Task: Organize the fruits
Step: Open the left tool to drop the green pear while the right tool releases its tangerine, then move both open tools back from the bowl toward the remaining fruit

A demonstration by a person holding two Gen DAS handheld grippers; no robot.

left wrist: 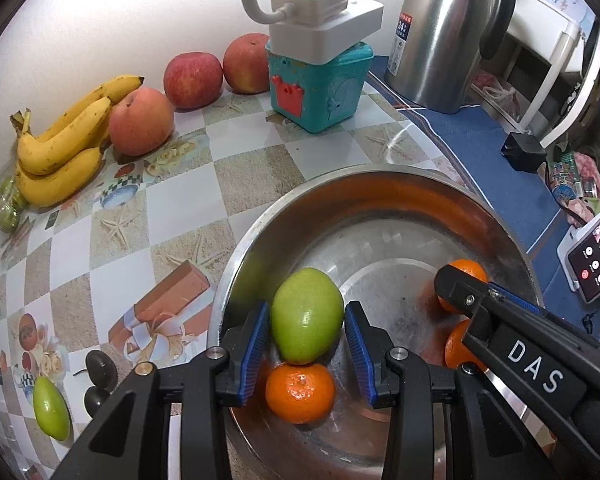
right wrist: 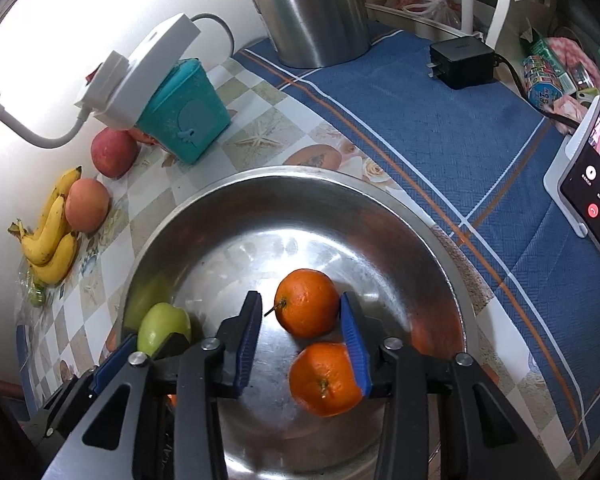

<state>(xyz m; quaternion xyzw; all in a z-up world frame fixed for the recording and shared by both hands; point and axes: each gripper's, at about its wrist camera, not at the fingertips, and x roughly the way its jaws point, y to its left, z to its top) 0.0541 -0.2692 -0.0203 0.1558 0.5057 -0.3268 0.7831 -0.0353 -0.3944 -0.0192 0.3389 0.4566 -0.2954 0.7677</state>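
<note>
Both tongs hang over the steel bowl [left wrist: 512, 240], each spread around a fruit it no longer pinches. From the left wrist view, the left tongs [left wrist: 307, 334] straddle a green fruit [left wrist: 306, 316], perhaps a green apple, lying in the near left part of the bowl against a mandarin [left wrist: 300, 392]; narrow gaps show between both blue pads and its skin, so it looks freed. The right tongs [left wrist: 464, 292] cross the right side of the bowl, partly hiding two more mandarins. Left of the bowl, on the counter [left wrist: 188, 216], wait bananas [left wrist: 60, 148], three red apples [left wrist: 140, 122] and another green fruit [left wrist: 51, 408]. From the right wrist view, the right tongs [right wrist: 301, 314] bracket a stemmed mandarin [right wrist: 307, 303] resting mid-bowl; its left pad stands clear, the right pad lies very near or just touching, and a second mandarin [right wrist: 325, 380] sits nearer, beside that pad. The step in hand seems to be letting fruit go into the bowl. Next, each hand should probably lift straight out without nudging the fruit, then go left of the bowl for the counter fruit.
</note>
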